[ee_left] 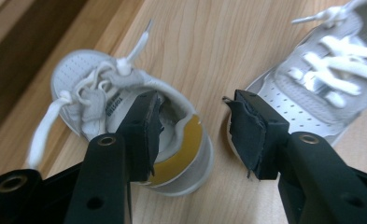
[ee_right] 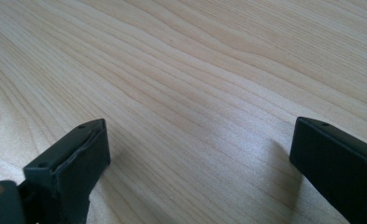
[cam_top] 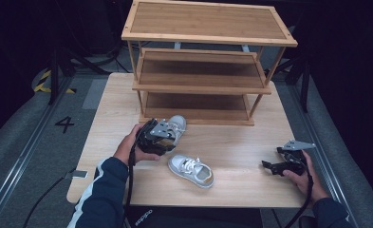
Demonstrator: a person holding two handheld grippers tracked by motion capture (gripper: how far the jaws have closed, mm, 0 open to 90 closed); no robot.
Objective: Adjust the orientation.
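In the high view, the left gripper [cam_top: 161, 136] is sitting over one white shoe [cam_top: 176, 124] below the wooden rack [cam_top: 208, 71], hiding most of it. Another shoe [cam_top: 191, 170] is lying at the middle bottom. The right gripper [cam_top: 275, 166] is resting at the lower right.

In the left gripper view, one jaw is dipping inside the left-hand shoe [ee_left: 130, 116]; the jaws are half open, not squeezing. The other shoe [ee_left: 321, 79] is cut off at the upper right.

In the right gripper view, the jaws are standing wide over the bare table [ee_right: 195, 70].

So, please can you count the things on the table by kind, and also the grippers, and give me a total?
Shoes: 2 (one by the rack, one nearer the person)
Wooden shelf racks: 1
Grippers: 2 (left gripper, right gripper)
Total: 5
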